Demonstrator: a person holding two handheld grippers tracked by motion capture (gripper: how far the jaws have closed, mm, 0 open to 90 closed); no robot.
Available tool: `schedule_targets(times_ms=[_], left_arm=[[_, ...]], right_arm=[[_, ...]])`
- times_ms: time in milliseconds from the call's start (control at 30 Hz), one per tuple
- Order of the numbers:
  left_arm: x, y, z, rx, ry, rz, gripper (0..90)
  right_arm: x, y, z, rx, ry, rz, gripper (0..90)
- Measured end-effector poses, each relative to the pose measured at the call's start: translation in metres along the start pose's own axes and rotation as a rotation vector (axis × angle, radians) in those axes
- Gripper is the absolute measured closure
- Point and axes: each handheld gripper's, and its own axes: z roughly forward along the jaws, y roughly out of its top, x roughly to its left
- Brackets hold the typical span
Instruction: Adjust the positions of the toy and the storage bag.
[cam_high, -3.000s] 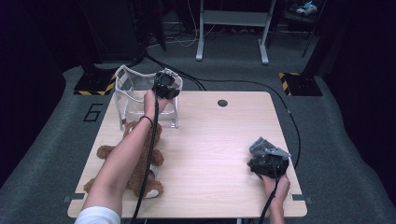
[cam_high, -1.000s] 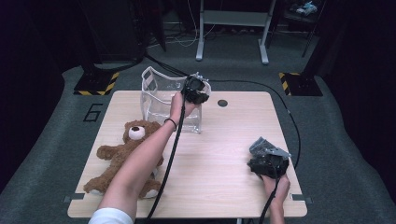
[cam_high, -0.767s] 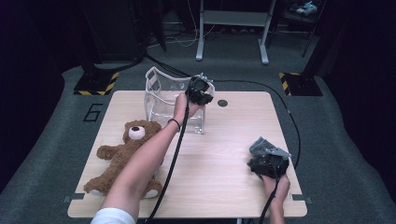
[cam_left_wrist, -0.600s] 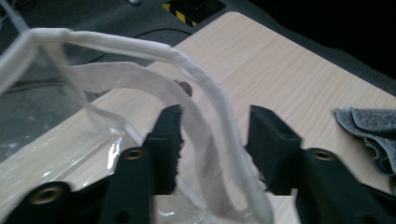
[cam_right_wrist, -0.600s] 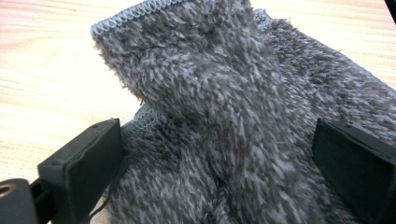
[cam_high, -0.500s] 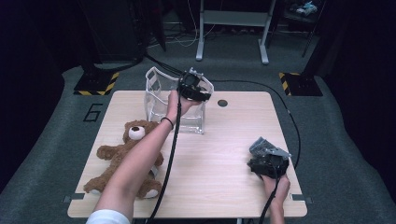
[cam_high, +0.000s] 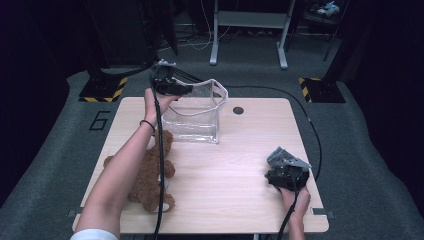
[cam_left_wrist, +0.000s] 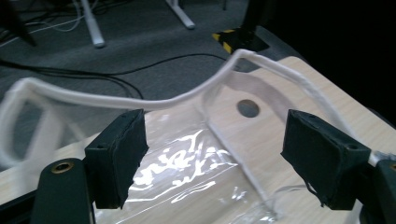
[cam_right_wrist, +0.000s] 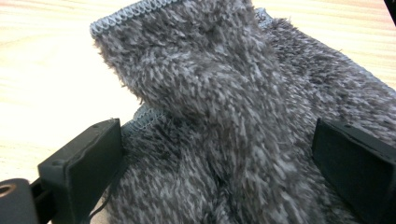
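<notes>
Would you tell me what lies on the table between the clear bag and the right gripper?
In the high view, only bare wooden tabletop separates the clear bag from the right gripper.

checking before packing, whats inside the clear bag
Through the clear bag only the table shows; it looks empty. Glare hides part of its floor in the left gripper view.

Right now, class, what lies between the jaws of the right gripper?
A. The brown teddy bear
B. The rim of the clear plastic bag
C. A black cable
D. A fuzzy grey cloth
D: in the right gripper view, a fuzzy grey cloth with a stitched edge lies on the wooden table between the black jaws of the right gripper.
</notes>
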Motion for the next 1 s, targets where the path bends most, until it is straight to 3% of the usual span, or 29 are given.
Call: schedule_targets(times_ms=[33, 133, 367, 433, 467, 567, 700, 767, 800, 900, 1000], left_arm=[[0.005, 0.000, -0.004, 0.005, 0.026, 0.015, 20.9], [0.020, -0.004, -0.010, 0.031, 0.055, -0.001, 20.2], [0.046, -0.020, -0.009, 0.095, 0.071, -0.085, 15.2], [0.050, -0.023, -0.008, 0.112, 0.081, -0.081, 17.0], [0.052, -0.025, -0.007, 0.131, 0.089, -0.085, 20.4], [0.053, -0.027, -0.006, 0.116, 0.078, -0.102, 32.7], [0.052, -0.031, -0.004, 0.156, 0.090, -0.058, 55.0], [0.052, -0.033, -0.003, 0.155, 0.085, -0.058, 66.7], [0.052, -0.034, -0.002, 0.158, 0.073, -0.067, 66.7], [0.051, -0.038, 0.001, 0.139, 0.054, -0.089, 78.8], [0.047, -0.038, 0.004, 0.136, 0.051, -0.079, 82.4]], right_arm=[[0.000, 0.000, 0.000, 0.001, -0.001, 0.000, 2.2], [0.000, 0.000, 0.000, 0.003, -0.003, 0.000, 2.3], [0.001, 0.000, 0.000, 0.004, -0.007, 0.000, 2.3], [0.001, 0.000, 0.000, 0.004, -0.008, 0.000, 2.3], [0.001, 0.000, 0.000, 0.004, -0.008, 0.000, 2.3], [0.001, 0.000, 0.000, 0.004, -0.010, -0.001, 2.3], [0.001, 0.000, 0.000, 0.005, -0.012, -0.001, 2.3], [0.002, 0.000, 0.000, 0.005, -0.012, 0.000, 2.3], [0.002, 0.000, 0.000, 0.005, -0.012, 0.000, 2.3], [0.002, 0.000, 0.000, 0.003, -0.011, 0.001, 2.3], [0.002, 0.000, 0.000, 0.004, -0.011, 0.001, 2.4]])
